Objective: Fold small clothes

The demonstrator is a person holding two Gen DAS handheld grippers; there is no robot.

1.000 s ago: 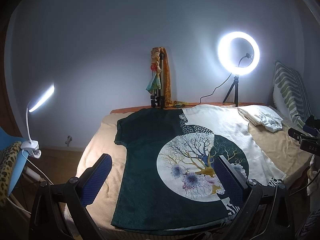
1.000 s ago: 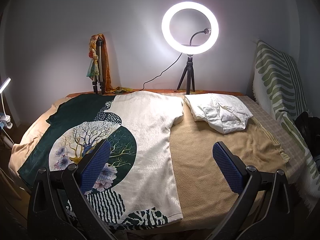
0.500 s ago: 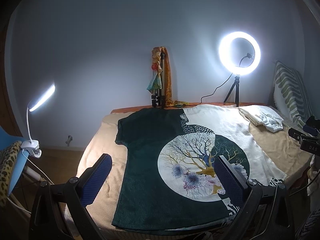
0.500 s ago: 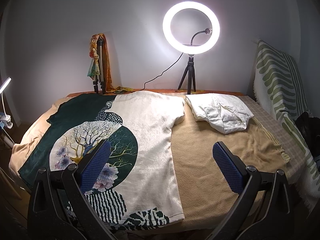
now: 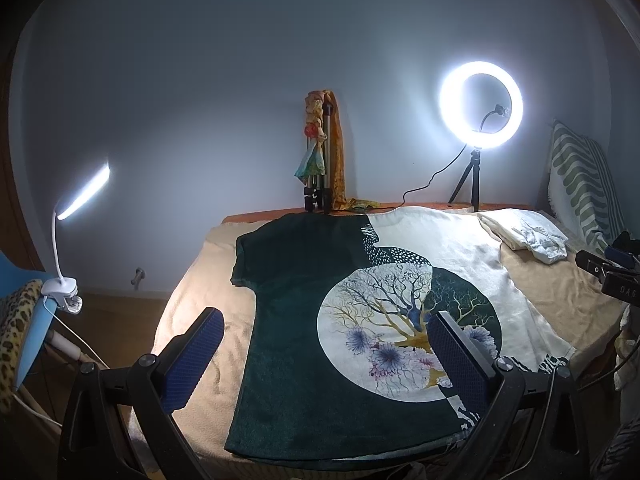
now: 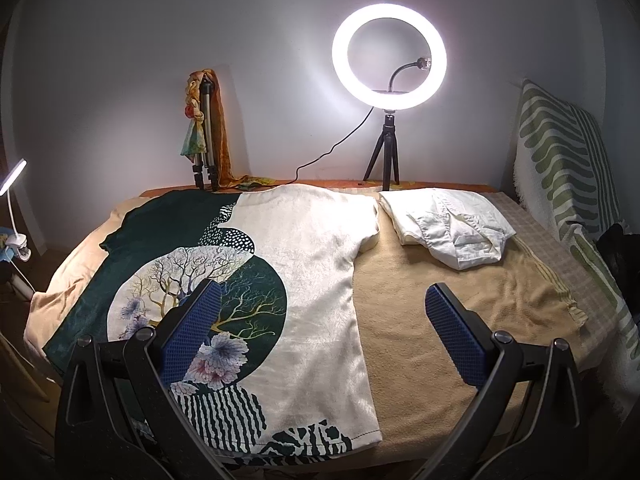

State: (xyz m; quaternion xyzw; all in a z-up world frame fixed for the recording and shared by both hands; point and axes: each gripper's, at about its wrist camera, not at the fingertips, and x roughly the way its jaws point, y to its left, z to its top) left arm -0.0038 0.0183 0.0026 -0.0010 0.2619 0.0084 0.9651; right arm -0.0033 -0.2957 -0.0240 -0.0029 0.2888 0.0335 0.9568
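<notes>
Reading "DAS" in pale letters on a black device at the right edge of the left wrist view (no other writing legible). Lying flat and spread across the towel-covered bed, face up: a short-sleeved t-shirt, half dark green and half cream, printed with a large circle of bare branching trees and purple flowers, with black-and-white stripes near the hem. Hem toward the near edge, collar toward the far edge, dark green half reaching the left side. Resting near the far right corner, just beside the cream sleeve: a folded white garment. Hovering above the near edge, left gripper with blue-padded fingers spread wide, holding nothing, over the green half. Right gripper likewise spread wide and empty, over the cream half and bare towel. Standing at the far edge: a lit white ring light on a small black tripod, and a folded tripod draped with colourful scarves.
</notes>
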